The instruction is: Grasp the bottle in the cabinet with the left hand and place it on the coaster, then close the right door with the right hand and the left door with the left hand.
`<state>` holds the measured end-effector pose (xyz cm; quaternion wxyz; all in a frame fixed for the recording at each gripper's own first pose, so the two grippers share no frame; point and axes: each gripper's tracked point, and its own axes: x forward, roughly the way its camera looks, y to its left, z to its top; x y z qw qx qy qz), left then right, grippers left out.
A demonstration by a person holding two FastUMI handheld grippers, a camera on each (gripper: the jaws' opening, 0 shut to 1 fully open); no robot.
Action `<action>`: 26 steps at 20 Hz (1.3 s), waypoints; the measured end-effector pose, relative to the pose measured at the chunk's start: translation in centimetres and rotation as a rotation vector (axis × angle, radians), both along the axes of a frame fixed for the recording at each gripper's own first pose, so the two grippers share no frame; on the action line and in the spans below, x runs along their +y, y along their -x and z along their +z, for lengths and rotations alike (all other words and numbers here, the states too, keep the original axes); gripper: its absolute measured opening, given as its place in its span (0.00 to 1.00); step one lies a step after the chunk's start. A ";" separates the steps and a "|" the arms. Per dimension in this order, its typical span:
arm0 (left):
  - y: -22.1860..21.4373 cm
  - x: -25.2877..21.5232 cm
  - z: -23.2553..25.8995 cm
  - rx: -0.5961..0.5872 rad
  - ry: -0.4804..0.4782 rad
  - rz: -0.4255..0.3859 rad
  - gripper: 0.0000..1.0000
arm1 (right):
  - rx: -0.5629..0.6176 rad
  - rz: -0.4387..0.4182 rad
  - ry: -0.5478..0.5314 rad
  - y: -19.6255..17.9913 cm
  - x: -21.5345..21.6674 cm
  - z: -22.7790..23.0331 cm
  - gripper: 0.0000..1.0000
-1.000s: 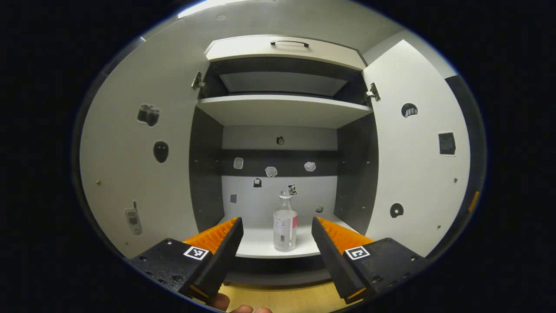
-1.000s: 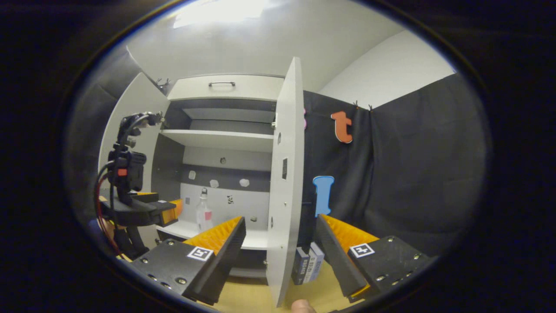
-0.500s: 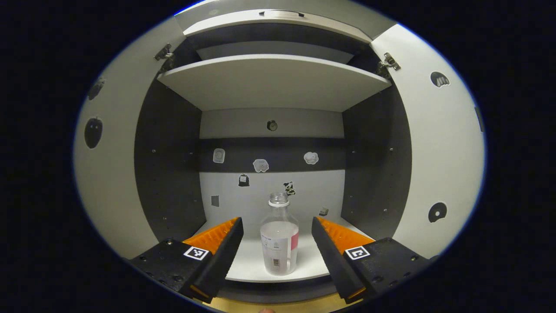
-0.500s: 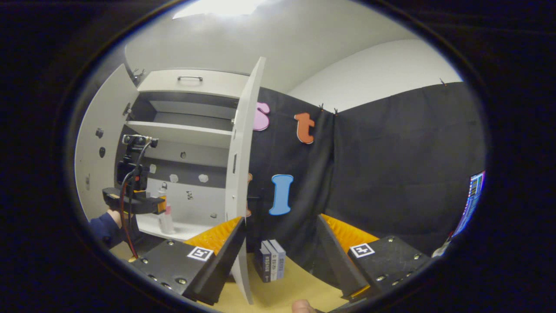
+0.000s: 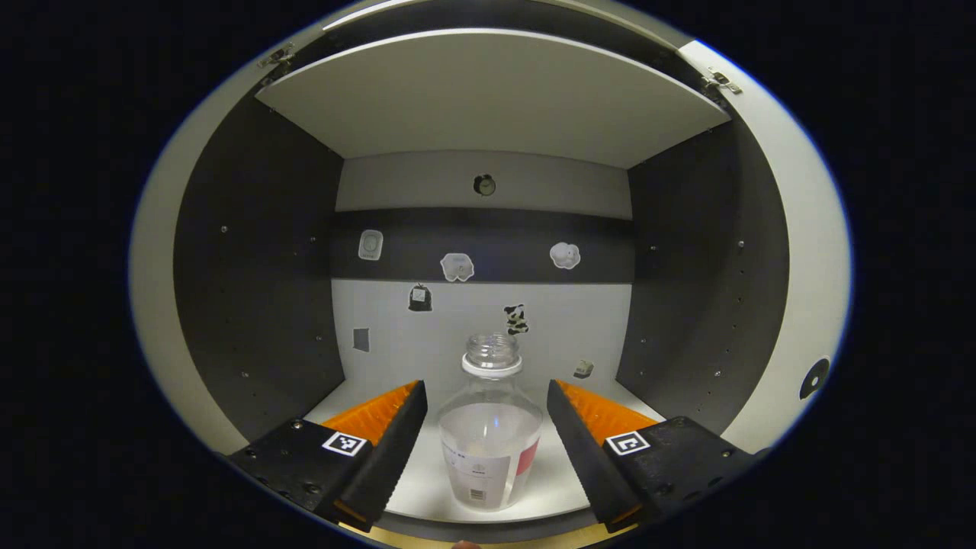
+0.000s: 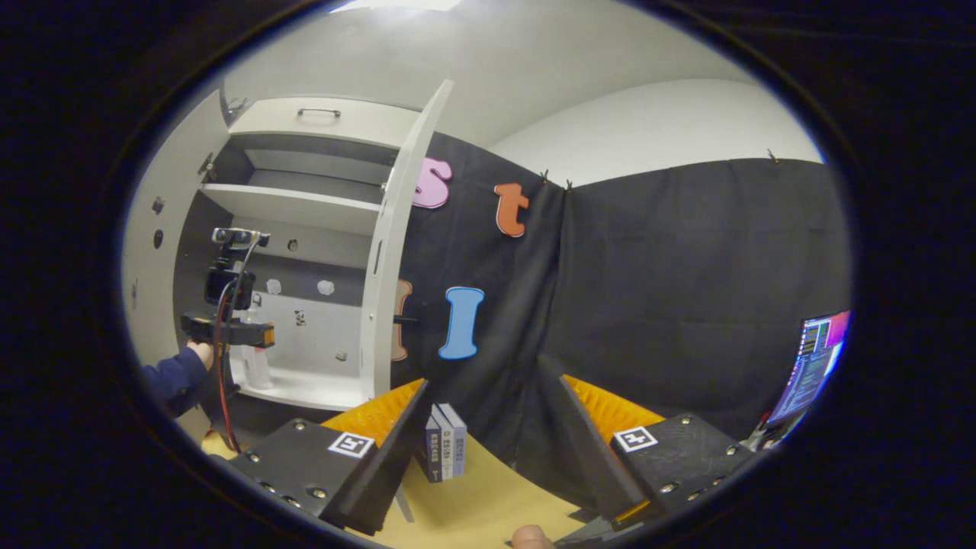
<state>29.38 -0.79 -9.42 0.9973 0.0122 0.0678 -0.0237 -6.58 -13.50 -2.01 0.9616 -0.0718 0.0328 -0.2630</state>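
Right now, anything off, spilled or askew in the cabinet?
One thing: the bottle has no cap, its threaded neck open, with clear liquid inside. It stands upright on the lower shelf, no spill visible, between the open left gripper fingers. Both doors hang open, as expected.

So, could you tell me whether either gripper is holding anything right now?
Nothing is held. The left gripper is open, its fingers either side of the bottle; the right gripper is open.
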 end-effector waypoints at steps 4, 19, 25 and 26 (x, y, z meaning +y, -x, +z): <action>0.0 0.2 0.2 0.002 0.014 0.008 0.76 | 0.006 0.006 -0.014 0.0 -0.2 -0.3 0.99; 11.8 -0.7 1.4 -0.009 0.110 -0.175 0.76 | -0.032 0.176 -0.067 -0.1 0.9 0.2 0.99; 18.1 -0.5 -3.1 0.071 0.168 -0.247 0.76 | -0.044 0.251 -0.082 -0.5 1.3 0.4 0.98; 19.1 -0.4 -4.1 0.087 0.170 -0.253 0.76 | -0.047 0.262 -0.083 -0.5 1.4 0.4 0.98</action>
